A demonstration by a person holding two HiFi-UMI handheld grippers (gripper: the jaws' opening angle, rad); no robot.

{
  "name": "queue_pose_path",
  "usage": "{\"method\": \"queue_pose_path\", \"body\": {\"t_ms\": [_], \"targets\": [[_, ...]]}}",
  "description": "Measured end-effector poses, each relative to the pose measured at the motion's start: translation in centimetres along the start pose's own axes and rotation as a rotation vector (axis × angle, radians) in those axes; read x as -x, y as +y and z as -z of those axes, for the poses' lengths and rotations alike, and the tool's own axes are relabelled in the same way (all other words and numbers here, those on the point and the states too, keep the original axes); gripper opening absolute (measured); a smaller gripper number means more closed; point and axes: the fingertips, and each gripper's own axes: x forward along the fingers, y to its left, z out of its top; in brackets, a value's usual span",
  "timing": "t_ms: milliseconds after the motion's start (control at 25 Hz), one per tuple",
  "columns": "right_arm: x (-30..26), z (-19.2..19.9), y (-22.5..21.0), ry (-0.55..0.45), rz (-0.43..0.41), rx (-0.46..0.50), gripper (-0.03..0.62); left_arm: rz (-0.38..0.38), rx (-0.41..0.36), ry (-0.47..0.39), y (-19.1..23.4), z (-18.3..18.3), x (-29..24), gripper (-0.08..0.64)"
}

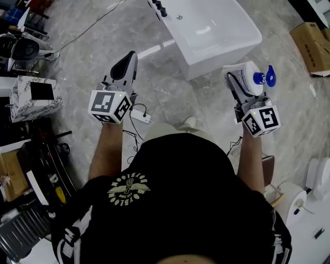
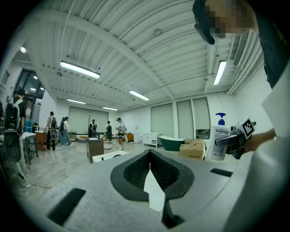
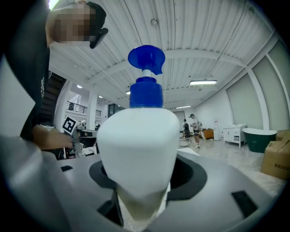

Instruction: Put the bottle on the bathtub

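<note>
Marble floor [image 1: 170, 87], bathtub [image 1: 221, 51] cut off; right gripper [image 1: 238, 82] jaws clamp the bottle [image 1: 252, 76], left gripper [image 1: 130, 56] jaws meet empty.

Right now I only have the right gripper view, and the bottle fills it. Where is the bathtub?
Observer: In the head view the white bathtub stands on the floor ahead, up-left of the bottle; the bottle is not over it.
Operator: Is the left hand-held gripper free?
Observer: Yes; the left gripper view shows the left hand-held gripper with jaws together, nothing between them.
Operator: Anything on the rim?
Observer: Yes, dark fittings at its far left end.
</note>
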Motion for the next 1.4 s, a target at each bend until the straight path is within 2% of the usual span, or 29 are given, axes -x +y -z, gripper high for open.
{"method": "queue_pose_path", "body": {"t_ms": [240,400,560,800,1000,1160,1400], "targets": [[-0.8,-0.9,-2.1,-0.024,-0.022,-0.014,0.265,-0.011,-0.039,-0.014,-1.1,-1.1,-1.0,0.011],[-2.6,-1.4,-2.7,-0.025,-0.037,-0.011,0.265,-0.047,-0.034,-0.019,0.7,-1.7,-0.9,0.011],[-4.9,-1.4,-2.7,-0.024,-0.041,-0.003,0.265,-0.069,-0.015,-0.005,3.3,-0.7,-1.3,0.011],[-8.7,-2.1,-5.5,-0.046,0.052,-0.020,0.265,-0.022,-0.012,-0.001,6.3,-0.7,-5.9,0.011],[-12.5,-2.9,-6.7,-0.052,0.085,-0.006,0.265,0.037,-0.027,-0.009,9.2,-1.9,-10.3,0.011],[-16.1,-2.6,-8.8,-0.056,0.152,-0.022,0.265,0.056,-0.011,0.021,12.6,-0.8,-13.5,0.011],[-20.8,-1.5,-10.6,-0.007,0.199,-0.021,0.265,0.086,0.027,0.034,16.5,0.6,-17.6,0.011]]}}
